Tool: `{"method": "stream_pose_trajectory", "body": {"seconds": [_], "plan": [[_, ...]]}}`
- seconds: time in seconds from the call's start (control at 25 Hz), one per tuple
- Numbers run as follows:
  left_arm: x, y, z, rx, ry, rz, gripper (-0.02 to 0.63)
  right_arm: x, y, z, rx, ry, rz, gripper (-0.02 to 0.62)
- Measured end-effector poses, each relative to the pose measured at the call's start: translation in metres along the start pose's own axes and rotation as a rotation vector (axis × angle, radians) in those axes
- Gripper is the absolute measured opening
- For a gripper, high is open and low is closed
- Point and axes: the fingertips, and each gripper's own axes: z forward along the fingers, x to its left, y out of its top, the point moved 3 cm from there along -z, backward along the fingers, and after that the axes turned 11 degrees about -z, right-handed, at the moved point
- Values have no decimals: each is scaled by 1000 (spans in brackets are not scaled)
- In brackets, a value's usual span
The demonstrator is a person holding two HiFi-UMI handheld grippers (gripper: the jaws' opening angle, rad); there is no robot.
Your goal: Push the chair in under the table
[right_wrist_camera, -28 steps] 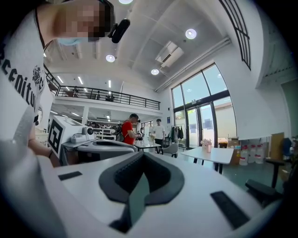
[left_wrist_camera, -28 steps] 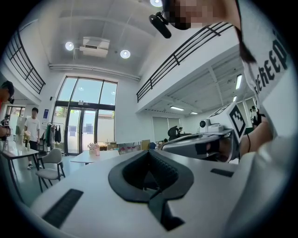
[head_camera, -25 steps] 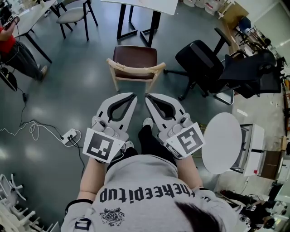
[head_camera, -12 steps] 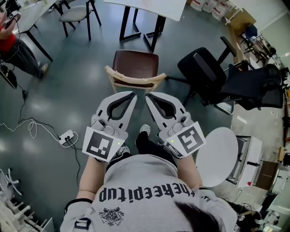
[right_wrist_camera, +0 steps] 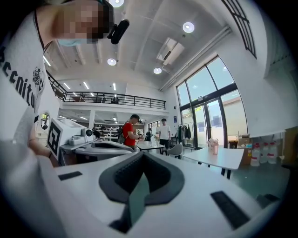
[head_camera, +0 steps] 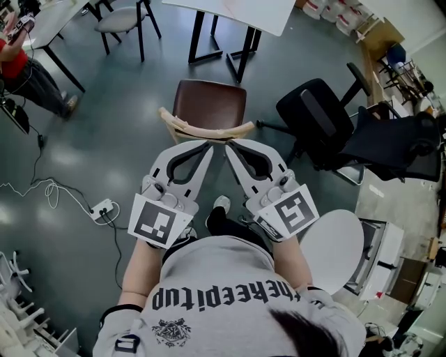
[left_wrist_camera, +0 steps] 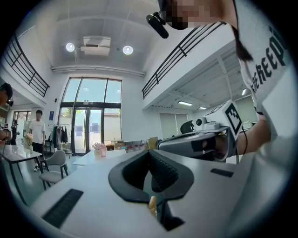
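On grey floor (head_camera: pixel 104 122), chair (head_camera: pixel 210 104) near table (head_camera: pixel 240 8)

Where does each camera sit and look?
Head view: on the person's head, looking steeply down at chair, left gripper, right gripper, arms, shirt.
Left gripper view: on left gripper, level along its shut fingers toward the white table; shirt right.
Right gripper view: on right gripper, likewise; shirt left.
Shared: both gripper views show that table and glass doors.
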Motion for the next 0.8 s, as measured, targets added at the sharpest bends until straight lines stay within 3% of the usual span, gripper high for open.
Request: {"method": "stream_pose_trajectory", "body": {"seconds": [0.56, 0.8], "plan": [[-7, -5, 49, 21, 51, 20, 15, -50, -17, -7, -13, 57, 15, 11], [-8, -7, 52, 22, 68, 16, 15, -51, -22, -7, -24, 71, 23, 11]]}}
